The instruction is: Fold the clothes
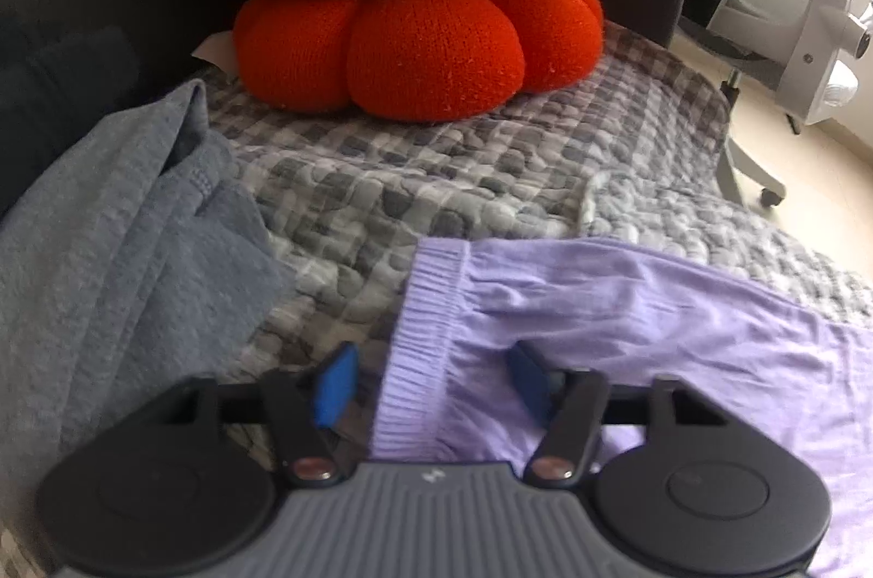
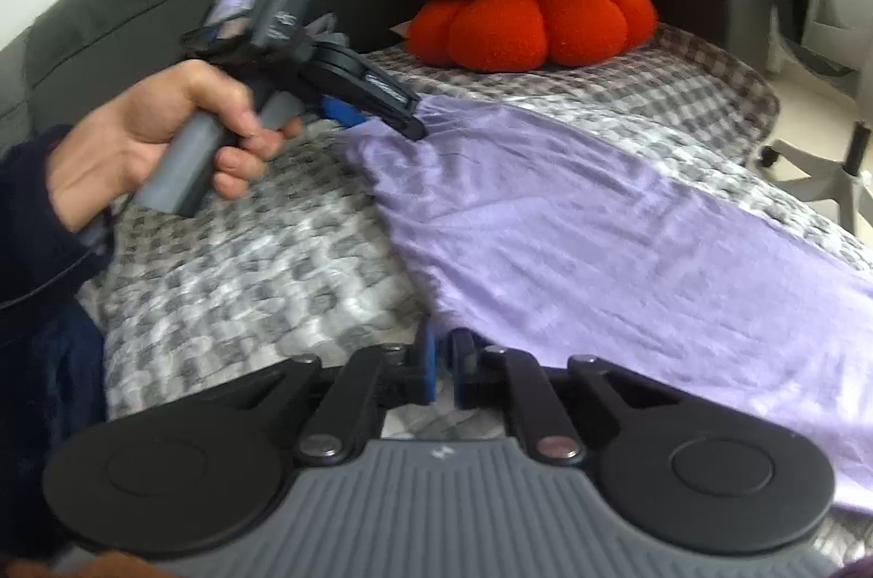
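Grey checked quilted bedcover [image 2: 245, 272] carries a lilac jersey garment [image 2: 600, 239]. Left gripper [image 1: 431, 381] fingers part-open astride its ribbed hem; right gripper [image 2: 443, 368] fingers nearly closed, apparently pinching its edge.

Lilac garment of thin, soft knit fabric [image 2: 573, 223], w/ a ribbed elastic band [image 1: 420, 343] along one end, lies spread across a grey-and-white checked quilted cover. In the right wrist view it runs diagonally, from the banded end at upper left toward the lower right, mostly flat w/ shallow wrinkles. In the left wrist view the ribbed band stands nearly vertical in frame, fabric bunched into soft folds just beside it. Probably a skirt or shorts; the blur makes that hard to tell. Left of it, apart, a crumpled grey-blue textured knit garment [image 1: 120, 250] lies in loose folds.
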`<state>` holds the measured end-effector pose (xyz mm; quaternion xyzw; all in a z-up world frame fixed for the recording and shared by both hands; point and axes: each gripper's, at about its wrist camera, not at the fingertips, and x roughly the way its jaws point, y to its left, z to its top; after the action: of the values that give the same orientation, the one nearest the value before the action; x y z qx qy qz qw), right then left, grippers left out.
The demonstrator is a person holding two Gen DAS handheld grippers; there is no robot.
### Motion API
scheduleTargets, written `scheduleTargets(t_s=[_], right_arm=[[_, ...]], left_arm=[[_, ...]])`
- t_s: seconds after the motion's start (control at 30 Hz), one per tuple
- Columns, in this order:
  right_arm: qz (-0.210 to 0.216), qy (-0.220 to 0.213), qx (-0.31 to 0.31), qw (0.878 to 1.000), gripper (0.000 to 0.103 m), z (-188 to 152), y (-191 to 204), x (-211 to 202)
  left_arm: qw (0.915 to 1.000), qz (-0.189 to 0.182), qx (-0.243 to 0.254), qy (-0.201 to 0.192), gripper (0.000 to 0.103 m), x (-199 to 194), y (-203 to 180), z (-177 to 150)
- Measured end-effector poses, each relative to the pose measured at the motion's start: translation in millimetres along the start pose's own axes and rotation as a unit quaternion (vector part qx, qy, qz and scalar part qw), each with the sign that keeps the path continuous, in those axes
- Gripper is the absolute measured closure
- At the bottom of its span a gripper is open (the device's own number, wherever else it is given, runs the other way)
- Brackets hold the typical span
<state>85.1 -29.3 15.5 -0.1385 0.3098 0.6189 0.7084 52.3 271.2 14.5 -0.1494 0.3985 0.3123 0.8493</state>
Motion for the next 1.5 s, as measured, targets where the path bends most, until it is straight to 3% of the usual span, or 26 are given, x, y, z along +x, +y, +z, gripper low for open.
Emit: scheduleTargets(t_s=[0.03,0.1,0.3,0.57,0.7,0.8,0.97,1.13,1.2,1.33,1.5], right_arm=[[0.007,-0.001,-0.002,1.000,0.094,0,1,-2],[0.019,-0.003,-0.006,1.000,0.094,1,3,-5],[0.034,0.007,-0.013,0.999,0.095,-1,5,-7],[0.019,0.026,-0.008,0.999,0.094,-5,3,3],[0.021,0.020,-0.010,1.000,0.090,-3,4,0],[0.015,0.023,-0.012,1.000,0.090,-2,4,0],[0.026,0.005,-0.020,0.999,0.090,2,8,-10],[0.001,0.036,-0.034,0.999,0.090,-2,10,3],[-0.002,0.043,-0.037,0.998,0.090,-3,11,7],[-0.002,0.037,-0.038,0.999,0.090,-2,11,4],[-0.008,0.042,-0.038,0.998,0.090,-4,12,9]], left_arm=[[1.0000,-0.003,-0.003,0.007,0.079,2,1,-1],[0.9999,-0.005,-0.010,0.007,0.080,1,2,0],[0.9997,0.011,-0.010,-0.019,0.081,-12,4,2],[0.9996,0.019,-0.018,-0.008,0.081,-4,9,4],[0.9996,0.024,0.004,-0.014,0.075,-6,3,2],[0.9999,0.001,-0.009,-0.011,0.073,-3,7,3],[0.9999,0.011,-0.005,-0.010,0.070,0,8,3],[0.9996,0.020,0.007,-0.017,0.071,-5,4,4],[0.9992,0.024,0.011,-0.029,0.069,-13,2,6],[0.9967,0.022,0.020,-0.076,0.051,-36,-1,7],[0.9941,0.017,0.063,-0.087,0.049,-39,-20,0]])
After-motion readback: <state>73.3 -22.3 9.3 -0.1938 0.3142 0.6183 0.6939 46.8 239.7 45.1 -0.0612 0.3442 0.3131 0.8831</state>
